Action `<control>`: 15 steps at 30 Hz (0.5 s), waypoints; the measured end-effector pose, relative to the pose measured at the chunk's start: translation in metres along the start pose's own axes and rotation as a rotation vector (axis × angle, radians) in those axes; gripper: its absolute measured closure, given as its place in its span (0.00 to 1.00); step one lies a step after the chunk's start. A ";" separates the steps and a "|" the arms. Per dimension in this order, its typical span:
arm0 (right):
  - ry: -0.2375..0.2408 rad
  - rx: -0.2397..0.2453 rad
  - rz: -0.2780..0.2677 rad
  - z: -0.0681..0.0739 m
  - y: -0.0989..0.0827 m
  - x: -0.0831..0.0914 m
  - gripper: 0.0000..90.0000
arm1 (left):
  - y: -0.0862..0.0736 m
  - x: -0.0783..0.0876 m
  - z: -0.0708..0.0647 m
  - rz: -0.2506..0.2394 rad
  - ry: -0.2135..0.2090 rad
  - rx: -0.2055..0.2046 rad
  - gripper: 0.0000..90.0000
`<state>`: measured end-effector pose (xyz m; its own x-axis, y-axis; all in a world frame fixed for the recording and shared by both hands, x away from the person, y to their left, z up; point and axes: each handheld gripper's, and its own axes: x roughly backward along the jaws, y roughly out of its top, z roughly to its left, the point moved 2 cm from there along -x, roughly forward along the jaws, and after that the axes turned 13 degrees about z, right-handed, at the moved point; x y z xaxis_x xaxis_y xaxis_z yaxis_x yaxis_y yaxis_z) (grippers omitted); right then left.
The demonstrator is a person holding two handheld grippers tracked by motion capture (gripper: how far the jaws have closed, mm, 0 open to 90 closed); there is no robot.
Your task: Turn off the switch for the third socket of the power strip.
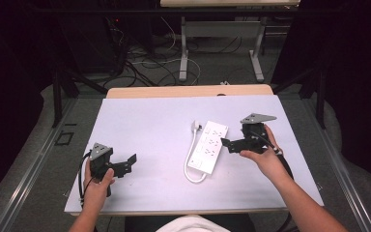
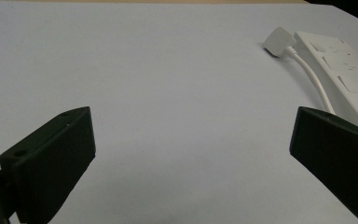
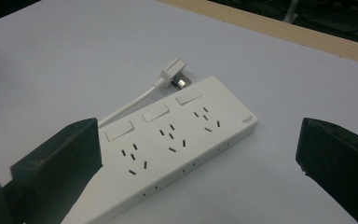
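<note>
White power strip right of centre on the pale sheet.
Right gripper just beside it, jaws apart; left gripper lower left, jaws apart.

White power strip – flat, cord looped

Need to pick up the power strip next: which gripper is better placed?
Right. The right gripper sits open beside the power strip; the left gripper, also open, is far across the table.
</note>
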<state>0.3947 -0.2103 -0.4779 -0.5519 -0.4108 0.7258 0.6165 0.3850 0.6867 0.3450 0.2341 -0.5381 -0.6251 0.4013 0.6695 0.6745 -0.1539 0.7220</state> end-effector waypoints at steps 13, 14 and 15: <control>-0.024 -0.065 -0.017 -0.022 -0.026 0.013 0.00 | 0.000 0.000 0.000 -0.001 0.000 0.001 0.00; -0.026 -0.070 -0.016 -0.024 -0.029 0.014 0.00 | 0.000 0.000 0.000 -0.001 -0.001 0.002 0.00; -0.030 -0.081 -0.017 -0.026 -0.031 0.015 0.00 | 0.000 0.000 0.000 -0.001 -0.001 0.001 0.00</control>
<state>0.3818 -0.2498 -0.4895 -0.5787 -0.3916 0.7154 0.6492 0.3097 0.6947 0.3453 0.2338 -0.5380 -0.6252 0.4023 0.6688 0.6745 -0.1525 0.7223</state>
